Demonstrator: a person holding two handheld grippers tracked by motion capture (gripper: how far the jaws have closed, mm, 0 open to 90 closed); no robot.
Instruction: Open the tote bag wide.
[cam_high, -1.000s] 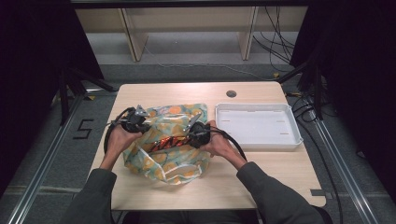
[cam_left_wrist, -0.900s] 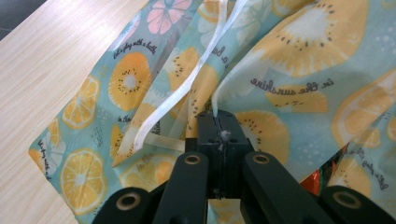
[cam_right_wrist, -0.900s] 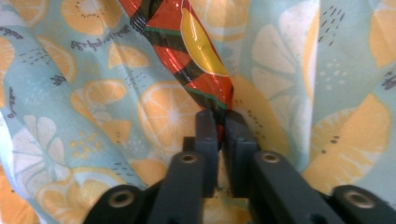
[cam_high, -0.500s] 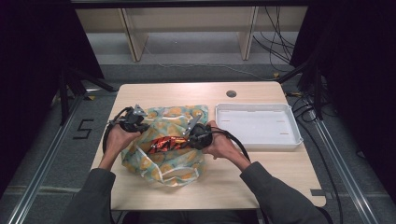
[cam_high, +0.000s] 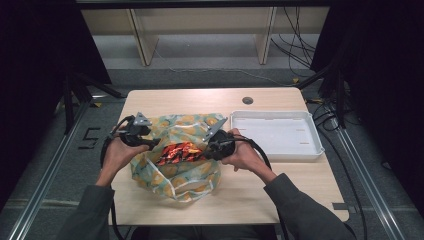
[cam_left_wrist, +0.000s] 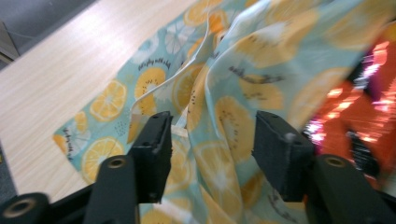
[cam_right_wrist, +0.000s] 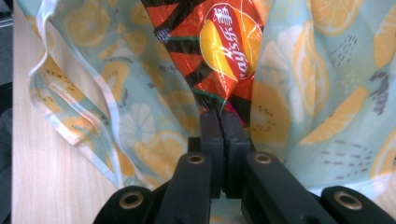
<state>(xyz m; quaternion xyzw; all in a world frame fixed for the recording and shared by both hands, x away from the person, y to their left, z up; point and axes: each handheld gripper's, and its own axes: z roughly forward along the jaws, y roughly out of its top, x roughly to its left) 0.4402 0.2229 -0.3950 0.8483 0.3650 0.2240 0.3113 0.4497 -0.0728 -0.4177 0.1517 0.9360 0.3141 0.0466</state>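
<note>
1. my right claw is clamped on the end of the snack packet, which lies over the fruit-print bag on the surface; it looks partly out, not yet in the white tray.
2. my left claw is apart, jaws astride a fold of bag cloth, forearms low and angled inward.
</note>
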